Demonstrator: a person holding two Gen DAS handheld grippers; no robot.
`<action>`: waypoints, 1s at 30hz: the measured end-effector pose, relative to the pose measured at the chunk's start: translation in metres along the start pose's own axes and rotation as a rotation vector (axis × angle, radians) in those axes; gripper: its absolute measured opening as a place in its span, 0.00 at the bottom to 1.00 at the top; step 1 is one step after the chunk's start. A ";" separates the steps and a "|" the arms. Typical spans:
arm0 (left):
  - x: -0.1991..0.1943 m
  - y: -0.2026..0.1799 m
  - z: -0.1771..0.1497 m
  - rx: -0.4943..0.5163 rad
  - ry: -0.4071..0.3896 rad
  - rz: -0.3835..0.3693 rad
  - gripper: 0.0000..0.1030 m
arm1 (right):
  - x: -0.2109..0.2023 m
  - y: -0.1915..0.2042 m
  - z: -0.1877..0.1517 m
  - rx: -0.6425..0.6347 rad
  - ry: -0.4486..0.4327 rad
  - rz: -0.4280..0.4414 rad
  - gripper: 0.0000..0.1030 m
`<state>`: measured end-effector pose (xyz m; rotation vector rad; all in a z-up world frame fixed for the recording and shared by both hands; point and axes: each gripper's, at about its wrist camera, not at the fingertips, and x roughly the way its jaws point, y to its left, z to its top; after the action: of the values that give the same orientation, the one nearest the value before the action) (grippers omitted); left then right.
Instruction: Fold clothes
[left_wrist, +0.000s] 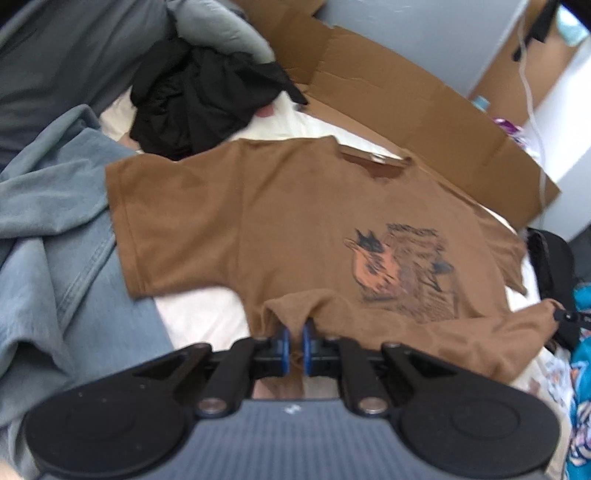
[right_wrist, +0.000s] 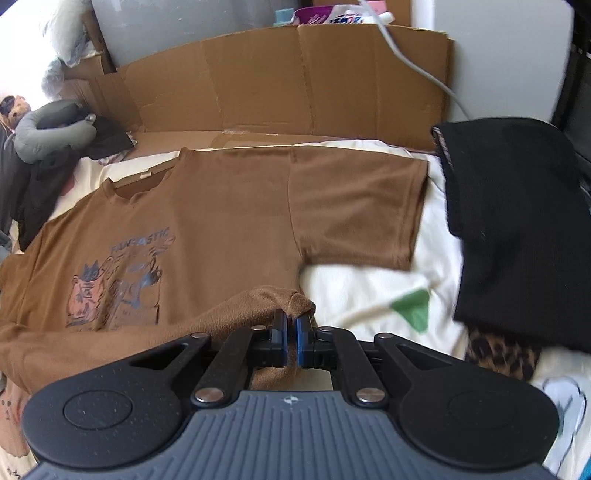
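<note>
A brown T-shirt (left_wrist: 280, 214) with a printed picture on its chest lies face up on a cream sheet (left_wrist: 199, 314), neck pointing away. My left gripper (left_wrist: 295, 328) is shut on the hem at the shirt's lower left corner, and the cloth bunches up over the blue pads. In the right wrist view the same brown T-shirt (right_wrist: 236, 210) spreads out to the left, and my right gripper (right_wrist: 290, 319) is shut on the hem at its lower right corner, lifted into a fold. The right gripper also shows as a dark tip (left_wrist: 565, 315) at the left view's right edge.
Flattened cardboard (right_wrist: 295, 85) lines the far side of the bed. A black garment (left_wrist: 199, 103) lies beyond the shirt, with light blue denim (left_wrist: 66, 236) to its left. A folded black garment (right_wrist: 517, 229) sits to the shirt's right, over leopard-print cloth (right_wrist: 498, 350). A white cable (right_wrist: 417, 62) hangs over the cardboard.
</note>
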<state>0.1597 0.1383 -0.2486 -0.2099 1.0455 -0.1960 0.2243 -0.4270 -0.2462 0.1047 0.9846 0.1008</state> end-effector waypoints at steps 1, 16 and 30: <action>0.007 0.003 0.005 -0.001 0.003 0.007 0.07 | 0.007 0.001 0.005 -0.008 0.004 0.000 0.03; 0.104 0.021 0.055 -0.047 0.069 0.106 0.10 | 0.100 0.012 0.054 -0.066 0.051 -0.048 0.03; 0.049 0.021 0.011 -0.056 0.062 0.096 0.46 | 0.048 0.005 0.032 0.007 -0.060 -0.013 0.37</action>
<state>0.1944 0.1467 -0.2898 -0.2049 1.1209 -0.0872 0.2773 -0.4173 -0.2674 0.1069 0.9253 0.0816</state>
